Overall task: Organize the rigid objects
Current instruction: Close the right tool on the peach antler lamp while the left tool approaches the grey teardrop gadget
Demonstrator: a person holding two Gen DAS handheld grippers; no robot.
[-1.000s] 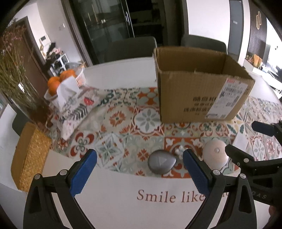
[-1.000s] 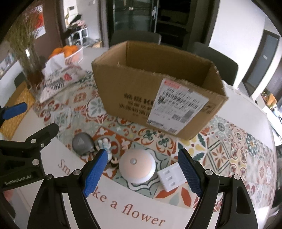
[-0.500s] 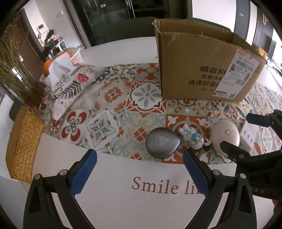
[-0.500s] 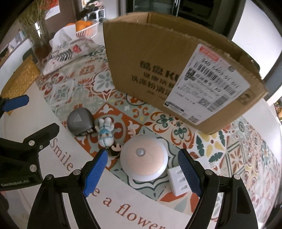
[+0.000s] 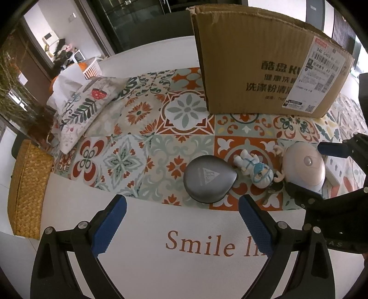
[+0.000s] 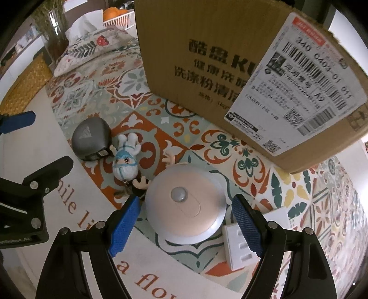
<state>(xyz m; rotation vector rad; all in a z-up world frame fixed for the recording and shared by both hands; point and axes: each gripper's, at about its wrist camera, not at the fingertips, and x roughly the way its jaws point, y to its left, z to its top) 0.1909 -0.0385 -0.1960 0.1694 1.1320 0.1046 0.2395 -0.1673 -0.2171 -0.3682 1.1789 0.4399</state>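
A grey teardrop-shaped case (image 5: 209, 181) (image 6: 90, 141) lies on the patterned cloth, just beyond my left gripper (image 5: 181, 220), which is open and empty. Beside the case lie a small white-suited figurine (image 5: 255, 169) (image 6: 126, 161) and a tiny antlered one (image 6: 140, 184). A round pinkish sensor light (image 6: 185, 205) (image 5: 304, 166) sits on the cloth; my right gripper (image 6: 185, 222) is open with its blue pads either side of the light's near edge, not pressing it. A white power strip (image 6: 238, 249) lies to the light's right. The open cardboard box (image 5: 264, 73) (image 6: 230, 66) stands behind.
A floral tissue pouch (image 5: 80, 108) and a white basket of oranges (image 6: 117, 16) sit at the far left. A woven straw box (image 5: 27, 188) rests at the table's left edge beside a glass vase (image 6: 55, 34). White tablecloth with red lettering (image 5: 200, 245) spreads nearest me.
Both grippers have sunk toward the table and tilted further down, so the objects look larger. The right gripper's pads now flank the round light. Neither gripper's opening changed.
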